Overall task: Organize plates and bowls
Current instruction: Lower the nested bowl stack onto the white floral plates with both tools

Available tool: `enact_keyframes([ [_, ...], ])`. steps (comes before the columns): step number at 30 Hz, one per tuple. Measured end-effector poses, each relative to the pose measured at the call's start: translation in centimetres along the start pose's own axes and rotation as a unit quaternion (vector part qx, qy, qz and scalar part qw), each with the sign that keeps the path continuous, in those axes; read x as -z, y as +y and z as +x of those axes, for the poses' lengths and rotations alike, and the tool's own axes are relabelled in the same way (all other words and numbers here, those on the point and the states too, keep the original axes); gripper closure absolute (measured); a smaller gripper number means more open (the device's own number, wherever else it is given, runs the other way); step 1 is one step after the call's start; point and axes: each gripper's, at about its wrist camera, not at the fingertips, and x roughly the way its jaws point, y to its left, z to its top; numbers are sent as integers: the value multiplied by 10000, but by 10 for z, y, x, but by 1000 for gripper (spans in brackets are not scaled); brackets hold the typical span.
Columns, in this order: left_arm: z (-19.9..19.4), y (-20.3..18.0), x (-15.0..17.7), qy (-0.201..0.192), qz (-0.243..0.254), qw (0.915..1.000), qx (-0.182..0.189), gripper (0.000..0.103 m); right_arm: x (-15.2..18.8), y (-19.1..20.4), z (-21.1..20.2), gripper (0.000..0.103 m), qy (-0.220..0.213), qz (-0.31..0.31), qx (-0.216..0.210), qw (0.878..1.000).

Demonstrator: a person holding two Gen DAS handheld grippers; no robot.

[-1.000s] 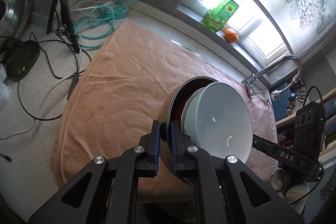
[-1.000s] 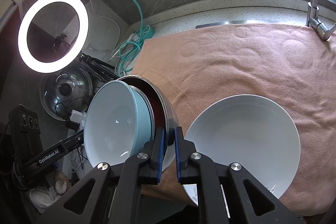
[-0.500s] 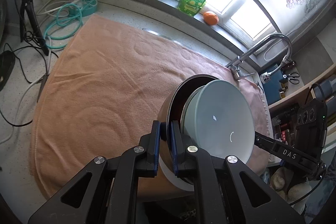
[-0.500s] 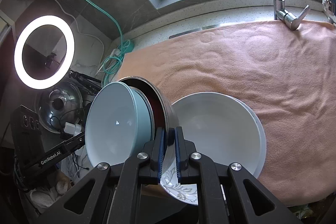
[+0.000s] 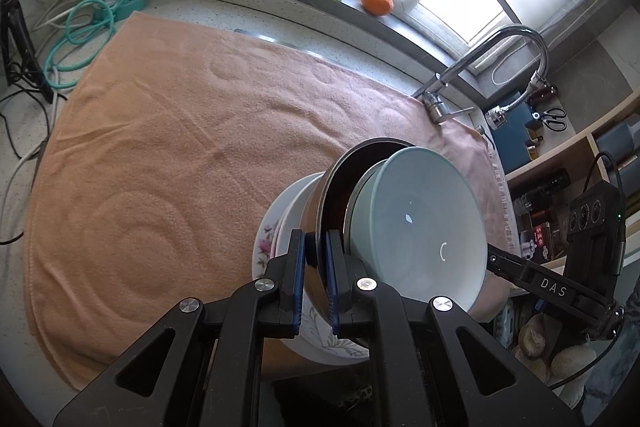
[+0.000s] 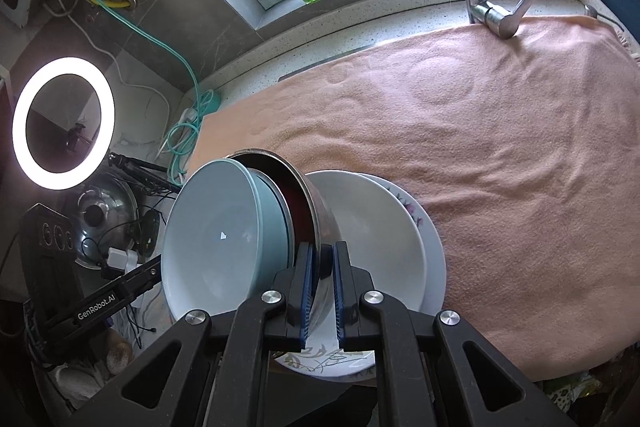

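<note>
Both the left gripper (image 5: 316, 281) and right gripper (image 6: 320, 291) clench the steel bowl (image 6: 316, 223), blue bowl (image 6: 224, 243) nested inside, above the white bowl (image 6: 380, 239) and plate (image 6: 434, 247); lowering remains.

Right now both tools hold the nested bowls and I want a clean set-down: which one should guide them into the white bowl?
Right, probably. The right tool grips the steel bowl beside the white bowl, whose opening it sees fully; the left tool sees only its edge.

Speckled counter (image 6: 408, 23) under peach towel (image 6: 500, 155), floral plate (image 6: 434, 247) atop
</note>
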Motion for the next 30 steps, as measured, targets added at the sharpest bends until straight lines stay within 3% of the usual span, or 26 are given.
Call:
enact_keyframes([
  [30,21,-11,4,310,82,9995,-72,95,4,-30,5,94,163,234,86,9996],
])
